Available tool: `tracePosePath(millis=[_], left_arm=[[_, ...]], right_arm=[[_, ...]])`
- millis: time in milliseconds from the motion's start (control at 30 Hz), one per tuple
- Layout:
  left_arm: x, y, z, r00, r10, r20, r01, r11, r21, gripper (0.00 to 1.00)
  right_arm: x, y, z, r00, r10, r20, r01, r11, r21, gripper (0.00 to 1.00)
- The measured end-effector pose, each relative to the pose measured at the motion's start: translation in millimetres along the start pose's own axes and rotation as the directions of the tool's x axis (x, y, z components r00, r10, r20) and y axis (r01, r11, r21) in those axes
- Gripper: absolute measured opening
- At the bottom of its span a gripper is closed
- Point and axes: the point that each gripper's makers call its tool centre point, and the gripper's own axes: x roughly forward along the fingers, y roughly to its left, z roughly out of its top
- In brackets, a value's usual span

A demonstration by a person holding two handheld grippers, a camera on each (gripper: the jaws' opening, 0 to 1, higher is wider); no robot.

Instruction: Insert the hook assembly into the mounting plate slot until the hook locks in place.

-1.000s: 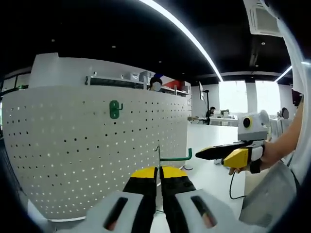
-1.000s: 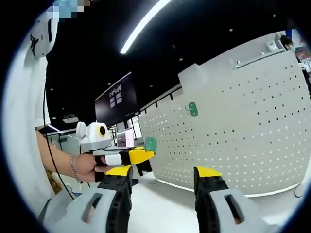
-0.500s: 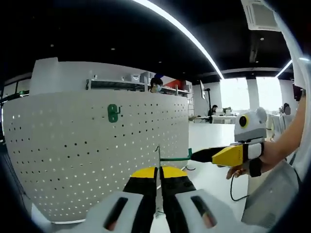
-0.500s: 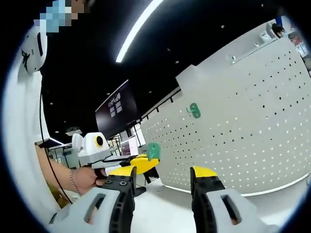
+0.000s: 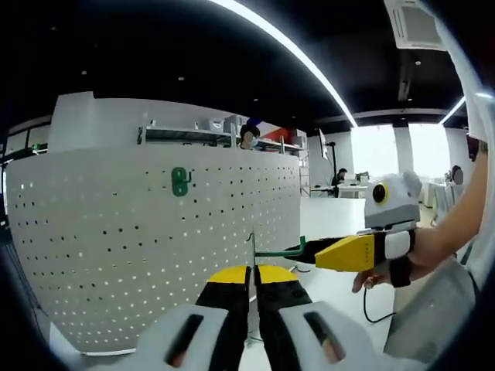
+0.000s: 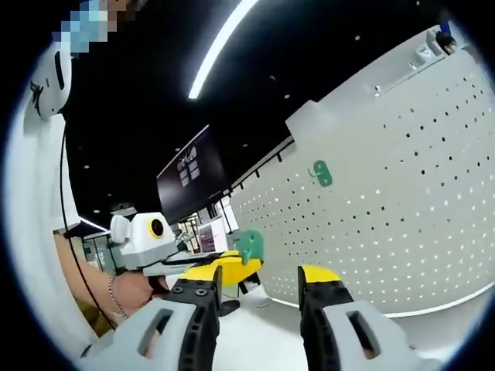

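Hook assembly (image 5: 277, 251), thin green rod, pinched in closed left gripper (image 5: 253, 287); right gripper (image 6: 259, 297) fingers apart.

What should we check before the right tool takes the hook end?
1. Left tool shut on green hook: ok.
2. Right tool open: ok.
3. Right tool's tip at the hook's upturned end, left gripper view: ok; contact: cannot tell.
4. Pegboard in sight, one hook already mounted: ok.
5. Held hook's plate lined up with holes: cannot tell.
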Motion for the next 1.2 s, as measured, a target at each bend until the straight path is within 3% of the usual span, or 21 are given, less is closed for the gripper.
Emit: tracePosePath(millis=[400, 1200], left_arm=[[-2, 1.4, 1.3, 1.000, 0.008, 0.006, -0.008, 1.000, -0.007, 0.02], [-4, 1.7, 0.6, 1.000, 0.021, -0.001, -0.021, 1.000, -0.009, 0.02]], right_arm=[[16, 7, 1.2, 1.000, 0.022, 0.002, -0.022, 1.000, 0.008, 0.30], [32, 13, -2.4, 0.999, 0.029, -0.017, -0.030, 0.999, -0.023, 0.04]])
